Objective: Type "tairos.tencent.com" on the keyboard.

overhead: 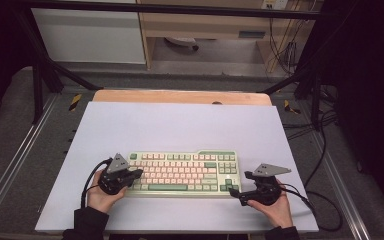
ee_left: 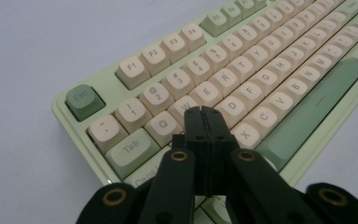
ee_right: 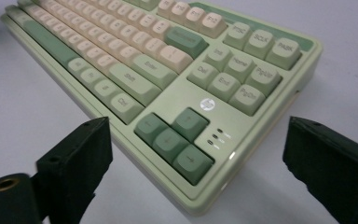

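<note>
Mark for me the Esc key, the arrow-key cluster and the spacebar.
Esc key (ee_left: pixel 85 101), left gripper view, middle of its green cap.
Arrow-key cluster (ee_right: pixel 170 140), right gripper view, its central key.
Spacebar (ee_left: pixel 318 103), left gripper view, its top face.

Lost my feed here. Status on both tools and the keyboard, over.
Left tool shut, tip over the A/S keys. Right tool open, straddling the keyboard's arrow-key corner, not gripping. Keyboard flat on the white mat. Nothing obstructing.

Right gripper (ee_right: pixel 205 158) fingers spread wide — flanking keyboard (ee_right: pixel 177 100) arrow-key corner.
</note>
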Tool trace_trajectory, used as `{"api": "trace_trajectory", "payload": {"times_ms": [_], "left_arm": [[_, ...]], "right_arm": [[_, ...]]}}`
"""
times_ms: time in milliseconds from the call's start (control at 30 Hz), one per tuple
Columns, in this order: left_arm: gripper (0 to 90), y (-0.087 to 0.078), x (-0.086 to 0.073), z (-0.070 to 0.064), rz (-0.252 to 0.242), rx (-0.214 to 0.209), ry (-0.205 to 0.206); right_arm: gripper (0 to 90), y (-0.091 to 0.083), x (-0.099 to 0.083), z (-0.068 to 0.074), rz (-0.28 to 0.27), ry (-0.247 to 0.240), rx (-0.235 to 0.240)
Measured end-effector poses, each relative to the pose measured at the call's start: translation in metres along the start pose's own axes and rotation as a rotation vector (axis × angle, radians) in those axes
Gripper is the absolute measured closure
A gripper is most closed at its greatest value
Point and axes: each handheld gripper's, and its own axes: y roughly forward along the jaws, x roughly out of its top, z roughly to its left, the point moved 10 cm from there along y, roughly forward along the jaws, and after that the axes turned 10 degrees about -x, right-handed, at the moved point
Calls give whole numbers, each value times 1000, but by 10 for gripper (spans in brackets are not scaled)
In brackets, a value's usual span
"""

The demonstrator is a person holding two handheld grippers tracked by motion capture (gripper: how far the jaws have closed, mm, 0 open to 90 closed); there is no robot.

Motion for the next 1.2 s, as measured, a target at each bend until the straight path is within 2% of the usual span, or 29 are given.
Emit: {"api": "trace_trajectory", "payload": {"times_ms": [33, 100, 333, 400, 800, 833, 1133, 1200], "left_arm": [[898, 0, 0, 0, 1, 0, 1], [898, 0, 0, 0, -1, 0, 1], [898, -2, 2, 0, -10, 2, 1], [898, -3, 2, 0, -11, 1, 0], [898, -2, 2, 0, -13, -6, -2], [898, -2, 3, 0, -14, -6, -3], [898, -2, 3, -1, -16, -9, -1], [898, -2, 3, -1, -16, -10, -2]], "right_arm": [[170, 0, 0, 0, 0, 0, 0], [225, 2, 4, 4, -2, -22, 1], [420, 14, 17, 28, 15, -64, 58], [476, 16, 23, 34, 3, -69, 72], [668, 30, 43, 59, -14, -84, 110], [705, 32, 46, 63, -15, -79, 119], [821, 47, 58, 77, -7, -79, 138], [824, 49, 60, 79, -9, -77, 142]]}}
